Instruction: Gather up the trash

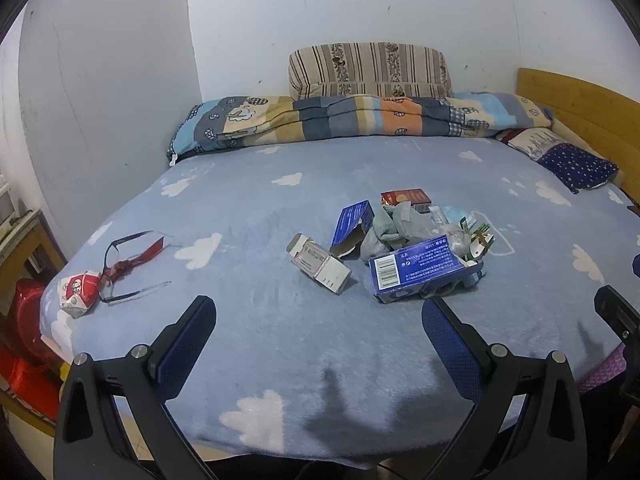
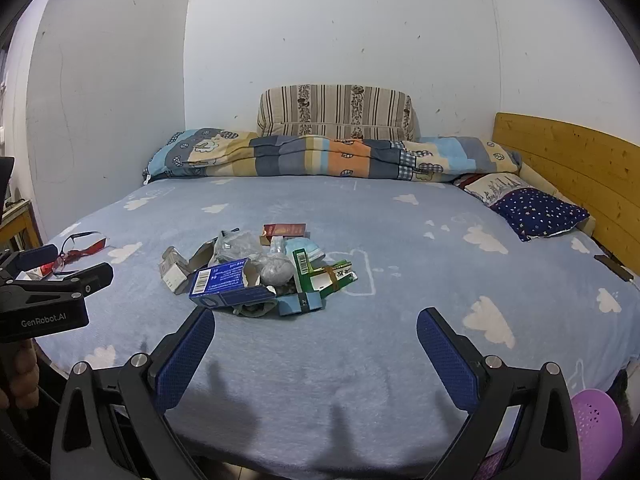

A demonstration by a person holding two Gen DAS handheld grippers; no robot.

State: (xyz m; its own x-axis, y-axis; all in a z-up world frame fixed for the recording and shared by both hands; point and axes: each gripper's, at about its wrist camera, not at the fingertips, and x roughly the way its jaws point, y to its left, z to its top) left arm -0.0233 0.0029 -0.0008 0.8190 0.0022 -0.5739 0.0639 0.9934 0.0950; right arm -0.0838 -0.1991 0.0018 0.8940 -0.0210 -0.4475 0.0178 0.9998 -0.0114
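Note:
A heap of trash lies mid-bed: a blue carton with a barcode (image 1: pixel 416 272) (image 2: pixel 224 280), a white box (image 1: pixel 322 266) (image 2: pixel 174 270), a red box (image 1: pixel 406 197) (image 2: pixel 285 230), a green box (image 2: pixel 320 274), crumpled plastic (image 2: pixel 240 246). At the bed's left corner sit a crumpled red-and-white wrapper (image 1: pixel 78 288) and glasses (image 1: pixel 128 264) (image 2: pixel 78 250). My left gripper (image 1: pixel 318 312) hangs open just short of the heap, nothing between its fingers. My right gripper (image 2: pixel 316 324) is open too, right in front of the pile.
The blue cloud-print bed (image 2: pixel 360 360) carries a folded quilt (image 2: pixel 320 156), a striped cushion (image 2: pixel 336 110) and a starry pillow (image 2: pixel 536 214) at the far side. A wooden headboard (image 2: pixel 568 156) stands right. A purple round object (image 2: pixel 596 432) sits below right, red items (image 1: pixel 24 328) below left.

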